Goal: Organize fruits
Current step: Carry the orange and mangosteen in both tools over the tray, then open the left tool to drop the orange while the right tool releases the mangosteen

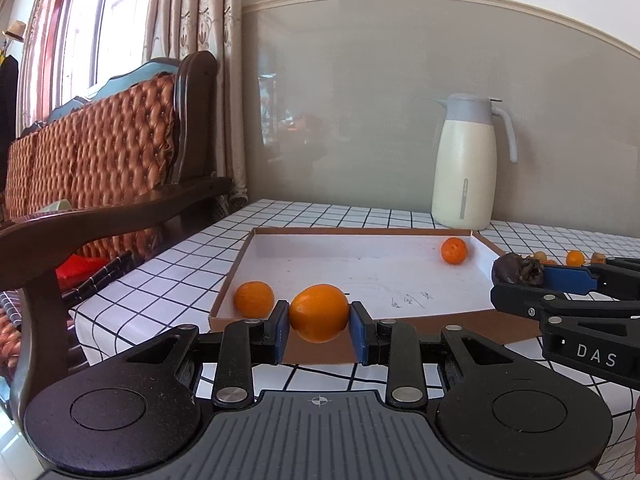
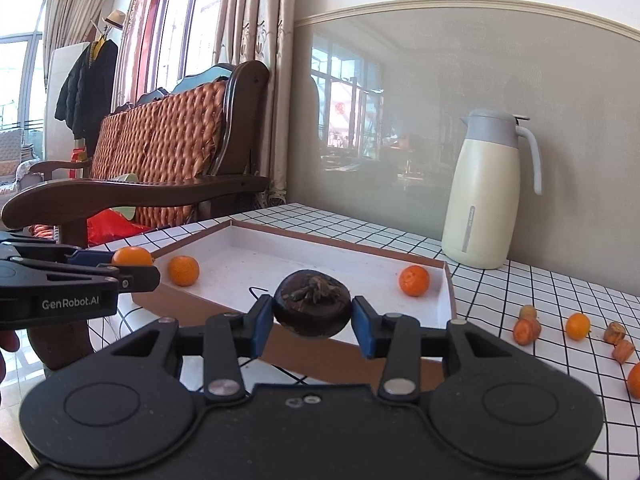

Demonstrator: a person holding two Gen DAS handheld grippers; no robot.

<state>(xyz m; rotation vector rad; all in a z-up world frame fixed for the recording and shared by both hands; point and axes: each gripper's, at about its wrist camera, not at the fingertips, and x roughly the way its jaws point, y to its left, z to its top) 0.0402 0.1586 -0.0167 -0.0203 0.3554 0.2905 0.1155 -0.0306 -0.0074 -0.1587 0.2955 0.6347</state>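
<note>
**Both fruits held just short of the tray**

The orange [image 1: 319, 313] sits pinched in the left gripper [image 1: 319, 330], the dark fruit [image 2: 312, 304] clamped in the right gripper [image 2: 312, 322], both above the near rim of the tray [image 1: 384, 326]. Released too early, either may land outside or roll into the tangerine [image 1: 254, 299]

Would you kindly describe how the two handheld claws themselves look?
Both are matte black, with round housings and silver rivets. The left claw has blue finger pads. The right claw matches; its side reads "DAS" in the left view. The left's side reads "GenRobot.AI". No cables show.
</note>
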